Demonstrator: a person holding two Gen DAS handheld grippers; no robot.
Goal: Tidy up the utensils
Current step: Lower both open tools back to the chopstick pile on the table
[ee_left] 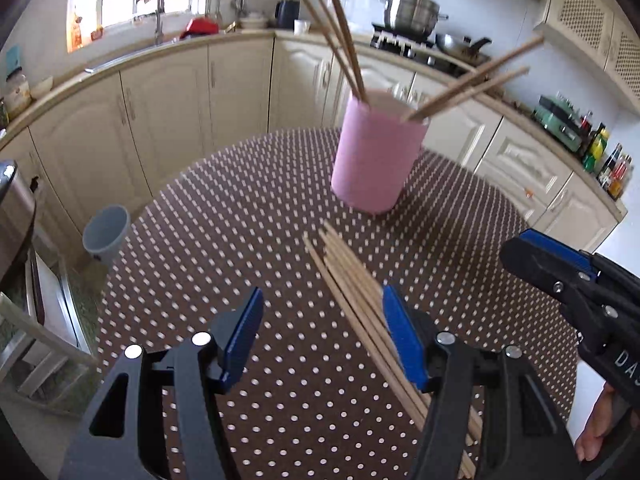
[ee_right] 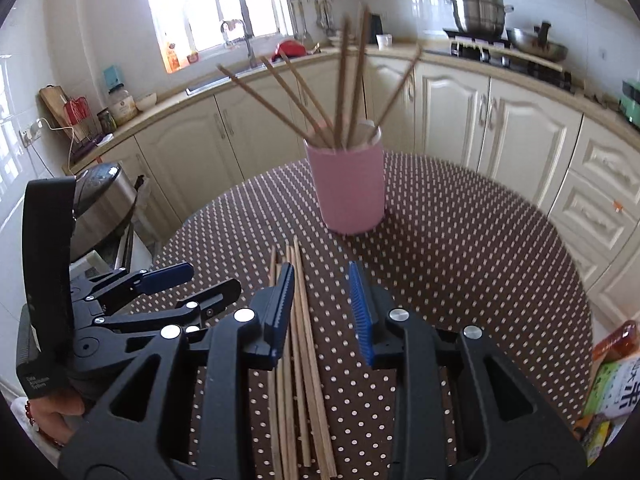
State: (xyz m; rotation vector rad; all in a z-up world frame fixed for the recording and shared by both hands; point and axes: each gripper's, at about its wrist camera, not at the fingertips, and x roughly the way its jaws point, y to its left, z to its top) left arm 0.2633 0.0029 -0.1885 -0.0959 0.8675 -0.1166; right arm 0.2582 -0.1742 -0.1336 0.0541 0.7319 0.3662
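A pink cup [ee_left: 376,160] [ee_right: 352,184] stands on the brown dotted table [ee_left: 240,240] and holds several wooden chopsticks [ee_left: 340,40] [ee_right: 340,92] that lean outward. A bundle of several loose chopsticks [ee_left: 352,292] [ee_right: 298,320] lies flat on the cloth in front of the cup. My left gripper [ee_left: 324,320] hovers open just left of the bundle, whose sticks pass under its right finger. My right gripper [ee_right: 320,312] is open low over the bundle, with some sticks lying below the gap near its left finger and no pad pressing on them. Each gripper shows in the other's view: left gripper [ee_right: 208,278], right gripper [ee_left: 520,252].
A grey bucket [ee_left: 106,236] sits on the floor left of the table, beside a steel appliance [ee_right: 104,200]. Packaged goods [ee_right: 612,380] lie at the table's right edge. Cream cabinets, a sink [ee_right: 240,40] and a stove with a pot [ee_left: 412,12] ring the room behind.
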